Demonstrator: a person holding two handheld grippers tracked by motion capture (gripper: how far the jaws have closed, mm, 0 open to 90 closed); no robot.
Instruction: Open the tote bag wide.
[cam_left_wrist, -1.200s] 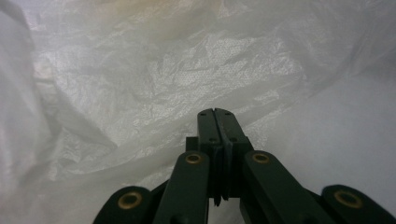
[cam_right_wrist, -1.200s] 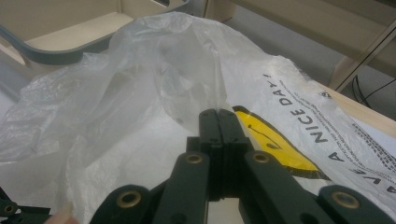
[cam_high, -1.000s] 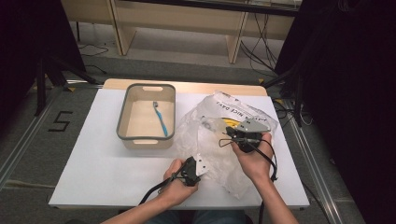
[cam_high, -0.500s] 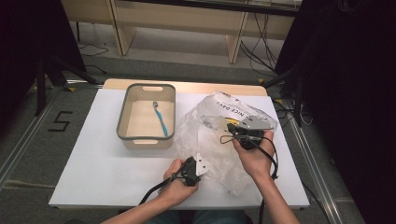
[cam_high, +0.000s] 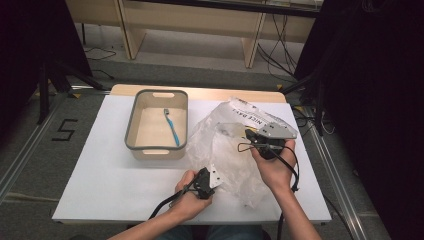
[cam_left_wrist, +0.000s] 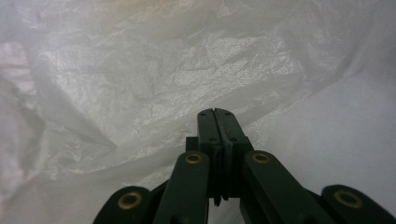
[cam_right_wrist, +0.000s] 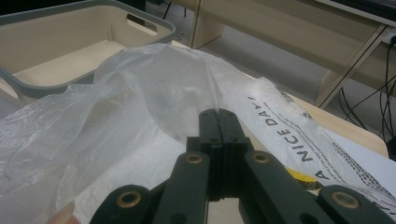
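A lab or recording room is showing here: a white table (cam_high: 100, 165) is standing on grey floor with a taped "5" (cam_high: 65, 130), cables (cam_high: 280, 55) trailing under plain wooden benches (cam_high: 200, 20).

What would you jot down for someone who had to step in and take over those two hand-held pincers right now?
Left gripper: jaws shut, tips against the crumpled clear plastic bag, near its lower edge. Whether it pinches any film I cannot tell.
Right gripper: jaws shut at the bag's upper right part; a raised fold of film runs up to its tips, so it seems to pinch it.
The bag lies on the white table, beside the beige tub with a grey rim.
A blue toothbrush lies inside the tub.
Done: both grippers at the bag.
Left: probably opening the bag; the toothbrush is untouched.
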